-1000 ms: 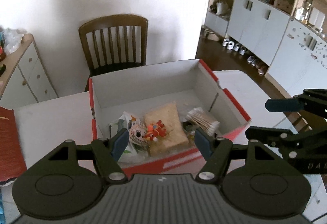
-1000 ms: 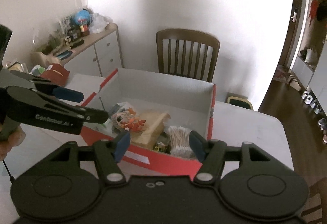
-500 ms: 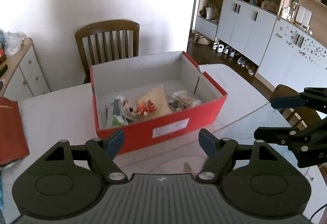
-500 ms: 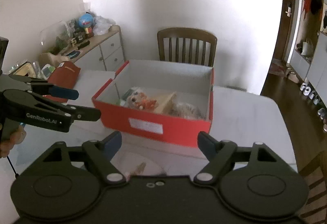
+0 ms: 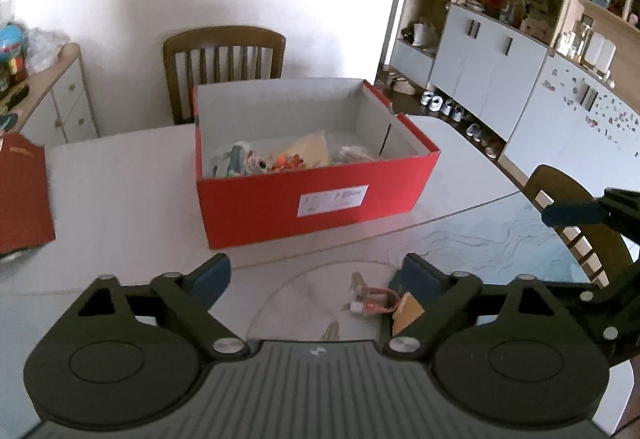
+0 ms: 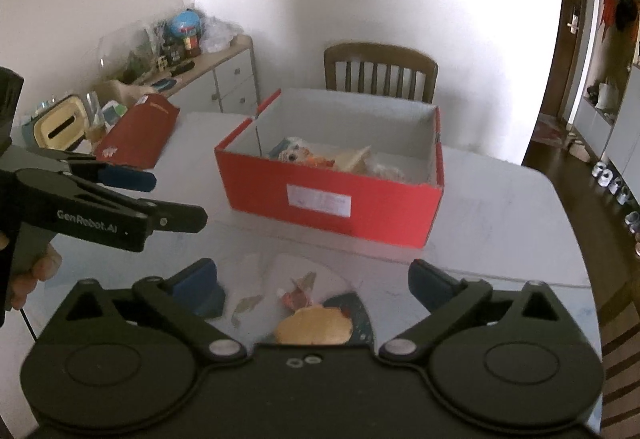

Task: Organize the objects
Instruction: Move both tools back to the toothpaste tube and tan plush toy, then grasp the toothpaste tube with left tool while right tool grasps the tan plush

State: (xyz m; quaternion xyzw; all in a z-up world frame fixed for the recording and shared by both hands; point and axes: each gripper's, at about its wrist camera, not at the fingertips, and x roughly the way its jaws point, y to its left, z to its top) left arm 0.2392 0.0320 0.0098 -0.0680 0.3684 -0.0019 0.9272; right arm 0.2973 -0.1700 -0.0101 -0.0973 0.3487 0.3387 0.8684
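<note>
Red box (image 6: 328,199) with unreadable white label (image 6: 319,201), left tool (image 6: 176,199) marked "GenRobot.AI", both tools opening, nothing between jaws

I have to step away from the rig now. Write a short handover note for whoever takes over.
Left gripper: jaws opening, nothing between them.
Right gripper: jaws opening, nothing held.
Red box sits open on the table, holding a doll, cotton swabs and other bits.
Left: small tube, tan piece and scraps lie on the table near the grippers; box lid lies apart, on the left.
</note>
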